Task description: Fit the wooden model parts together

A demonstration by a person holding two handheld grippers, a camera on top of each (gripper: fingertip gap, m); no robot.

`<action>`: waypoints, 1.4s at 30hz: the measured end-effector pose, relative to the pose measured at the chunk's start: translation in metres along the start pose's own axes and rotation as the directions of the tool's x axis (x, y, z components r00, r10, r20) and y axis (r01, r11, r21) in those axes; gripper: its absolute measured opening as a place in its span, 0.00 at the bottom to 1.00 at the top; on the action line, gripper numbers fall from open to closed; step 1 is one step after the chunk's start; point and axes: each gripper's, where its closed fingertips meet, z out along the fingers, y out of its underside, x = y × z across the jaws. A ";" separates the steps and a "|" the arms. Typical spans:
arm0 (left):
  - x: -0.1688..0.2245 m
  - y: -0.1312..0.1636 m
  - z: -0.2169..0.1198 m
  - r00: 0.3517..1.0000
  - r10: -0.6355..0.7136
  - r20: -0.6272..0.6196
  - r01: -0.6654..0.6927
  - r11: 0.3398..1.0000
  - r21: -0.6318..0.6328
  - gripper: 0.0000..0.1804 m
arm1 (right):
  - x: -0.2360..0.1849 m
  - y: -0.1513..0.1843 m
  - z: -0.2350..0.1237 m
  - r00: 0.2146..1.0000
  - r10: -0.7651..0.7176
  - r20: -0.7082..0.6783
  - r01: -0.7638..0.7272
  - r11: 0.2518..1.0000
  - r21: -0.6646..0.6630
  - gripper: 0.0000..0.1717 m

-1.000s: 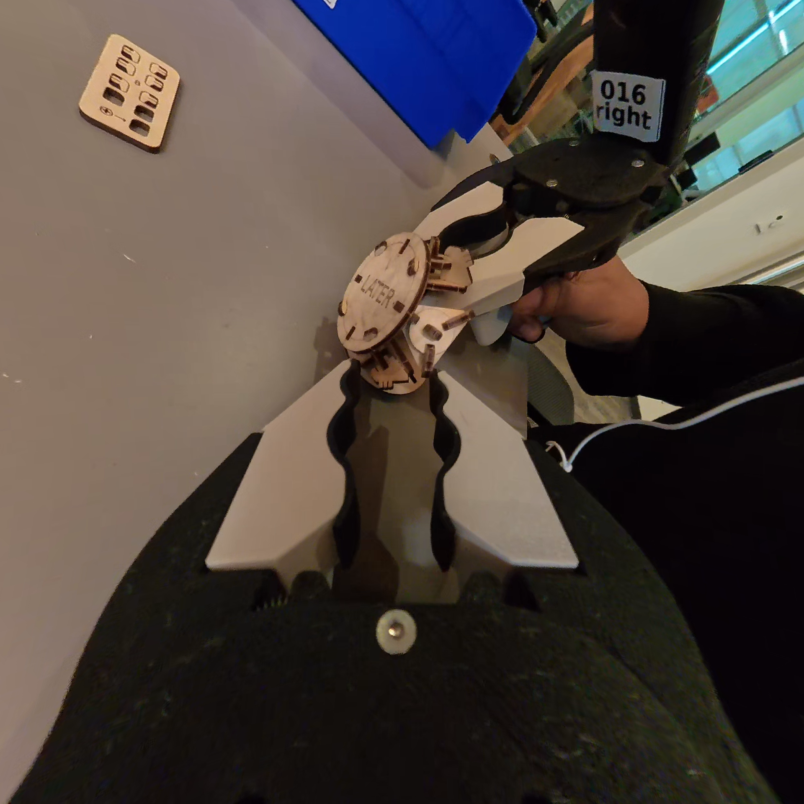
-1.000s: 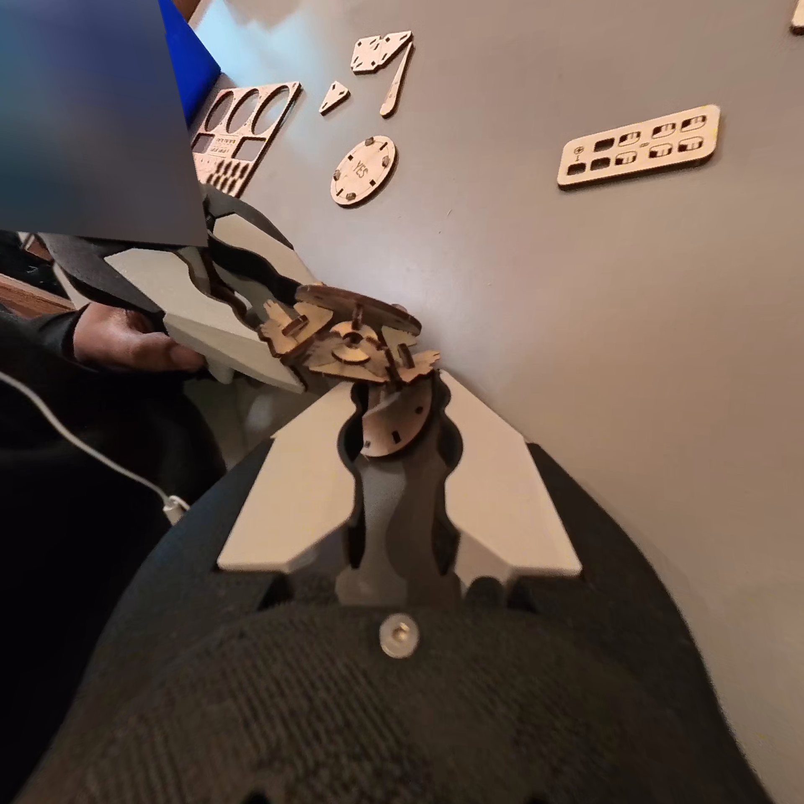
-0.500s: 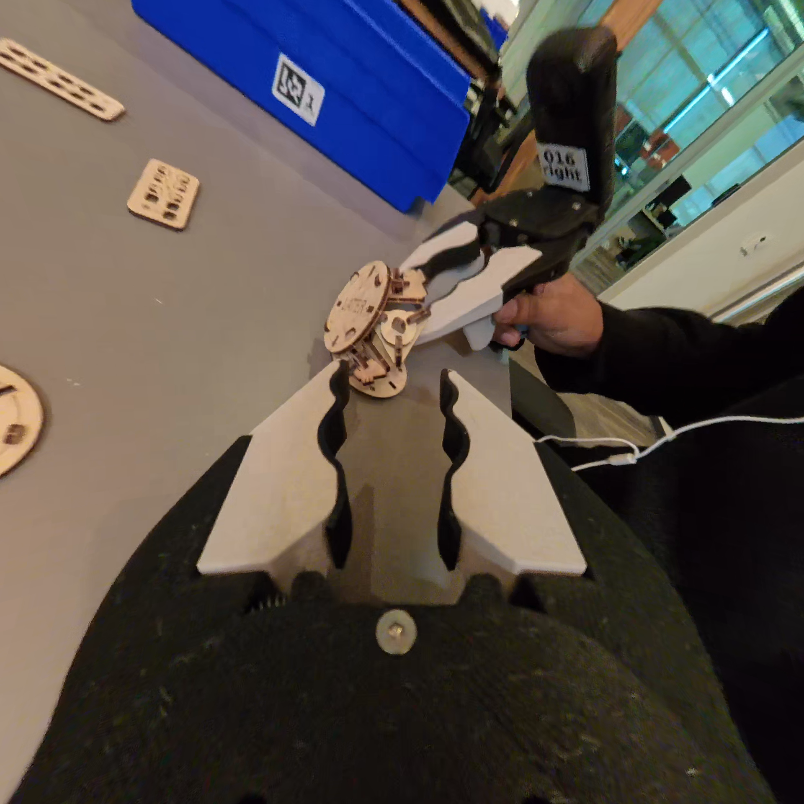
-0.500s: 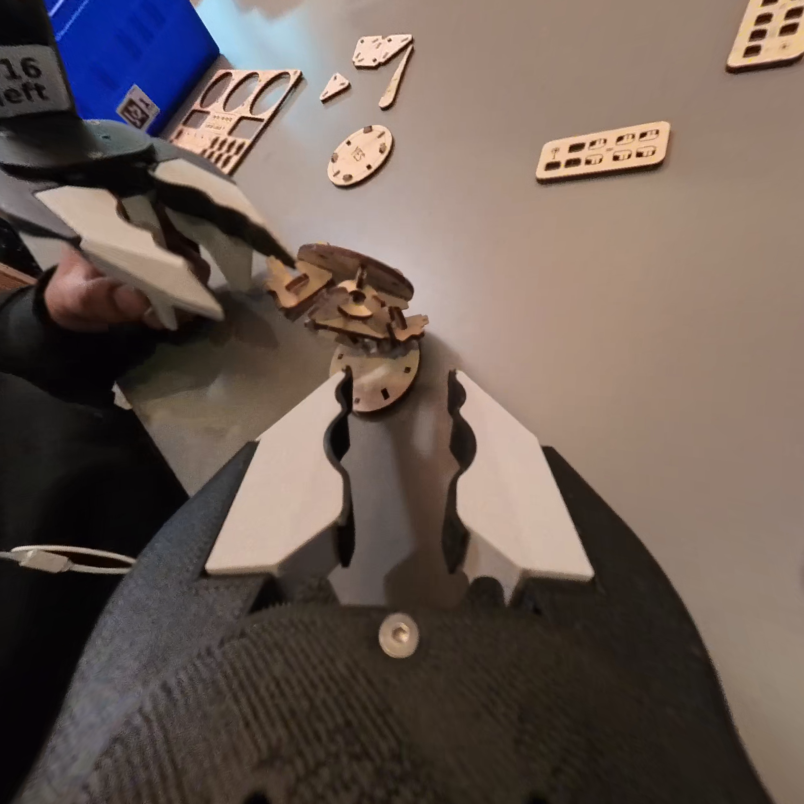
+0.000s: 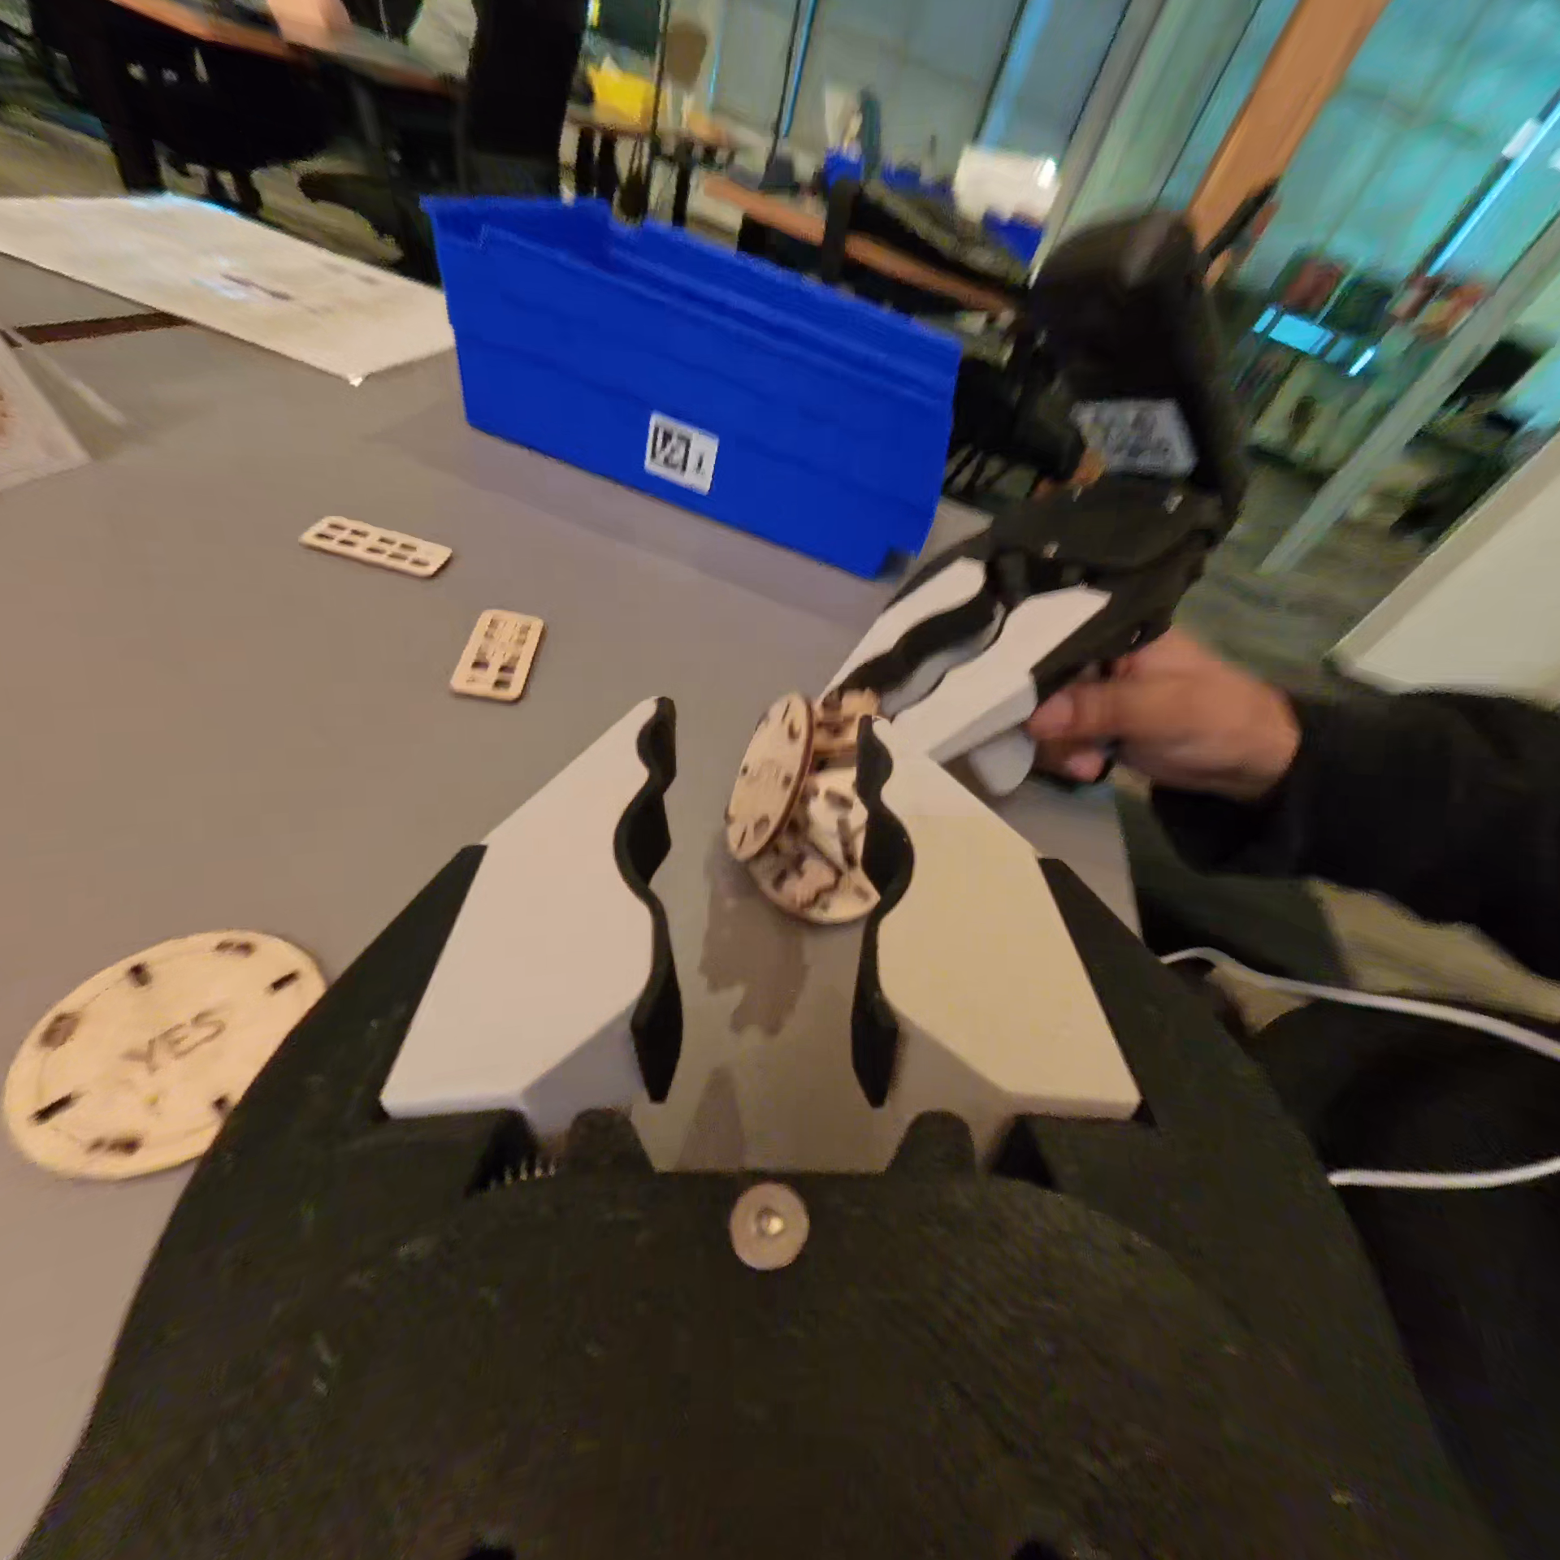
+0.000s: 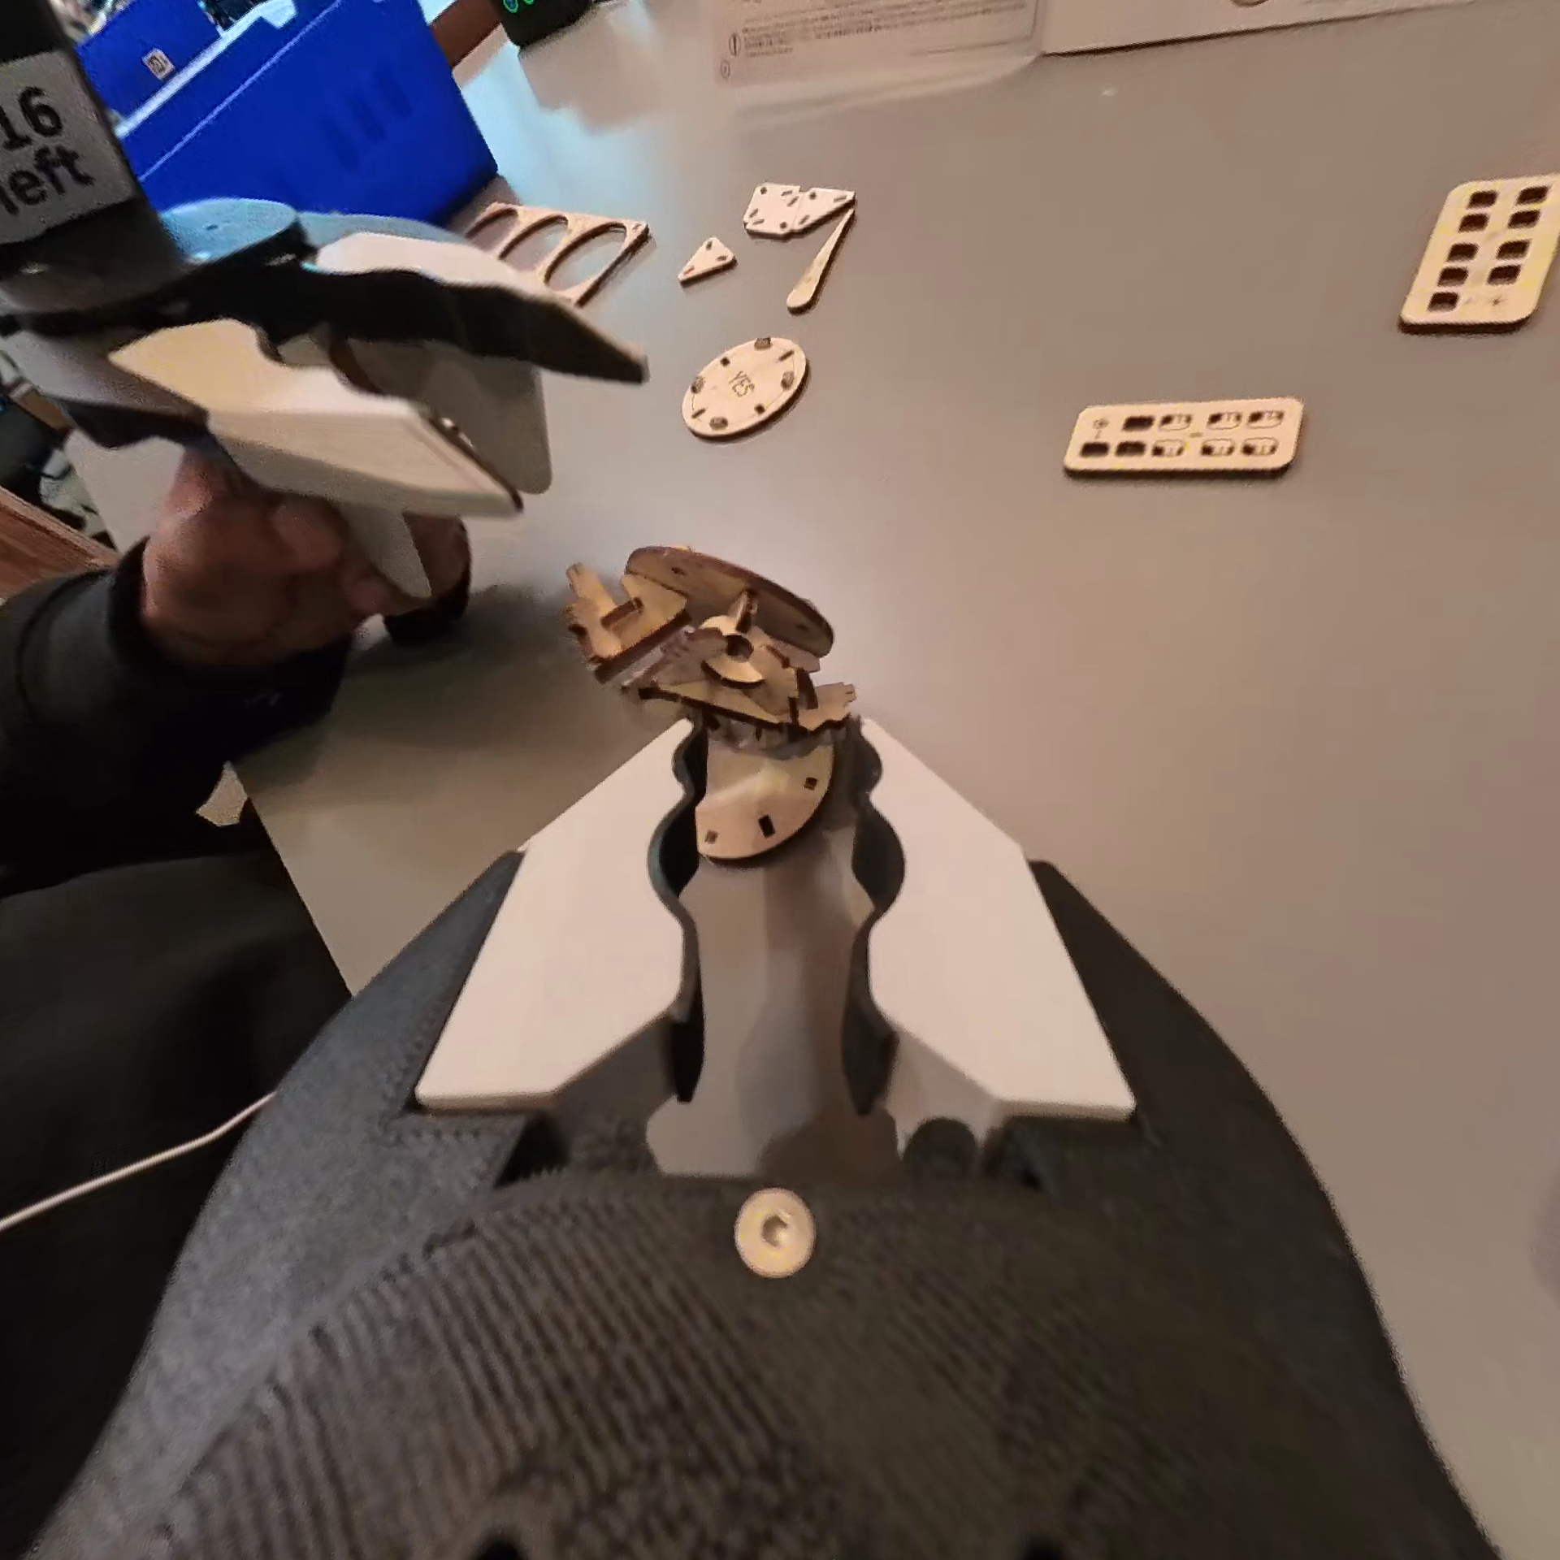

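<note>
A small wooden assembly (image 6: 717,641) of slotted discs and tabbed pieces stands near the grey table's front edge. My right gripper (image 6: 772,743) is shut on its lower disc, which spans the gap between both fingertips. In the left wrist view the assembly (image 5: 777,793) sits just past my fingers, with the right gripper (image 5: 861,701) at its far side. My left gripper (image 5: 768,726) is open and empty, and neither pad presses on the assembly. It also shows in the right wrist view (image 6: 578,435), raised and to the left of the assembly.
A blue bin (image 5: 692,397) stands at the back. A loose wooden disc (image 5: 160,1047) lies at the left, two slotted rectangular plates (image 5: 498,654) beyond it. A cut-out frame (image 6: 557,245) and small wooden pieces (image 6: 793,211) lie farther off. The table edge is beside the assembly. The left gripper's tips are roughly 7 cm from the right gripper's.
My left gripper let go of the assembly, opened, and drew back and up. My right gripper opened briefly, then closed again on the lower disc.
</note>
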 end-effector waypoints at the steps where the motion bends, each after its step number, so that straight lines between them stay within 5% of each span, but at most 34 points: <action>1: 0.000 -0.008 0.001 0.998 -0.058 -0.040 0.059 0.997 0.040 0.22 | 0.000 0.000 0.001 1.000 0.008 0.009 -0.008 1.000 -0.001 0.18; 6: -0.007 -0.016 0.012 0.936 -0.292 -0.197 0.303 0.953 0.026 0.22 | 0.002 -0.001 0.006 0.997 0.054 0.056 -0.052 0.998 -0.028 0.18; 13: 0.005 0.011 0.028 0.950 -0.249 -0.189 0.229 0.966 -0.120 0.21 | 0.005 -0.003 0.013 0.997 0.050 0.055 -0.048 0.998 -0.045 0.17; 18: 0.002 0.013 0.027 0.945 -0.275 -0.179 0.256 0.959 -0.124 0.12 | 0.005 -0.003 0.016 0.997 0.050 0.062 -0.046 0.997 -0.059 0.17; 33: 0.004 0.025 0.022 0.952 -0.274 -0.138 0.248 0.951 -0.183 0.17 | 0.009 -0.004 0.016 0.993 0.094 0.074 -0.090 0.994 -0.057 0.18; 42: 0.000 0.026 0.013 0.927 -0.348 -0.138 0.323 0.930 -0.175 0.17 | 0.019 0.003 -0.009 0.998 -0.007 -0.070 0.006 1.000 -0.013 0.20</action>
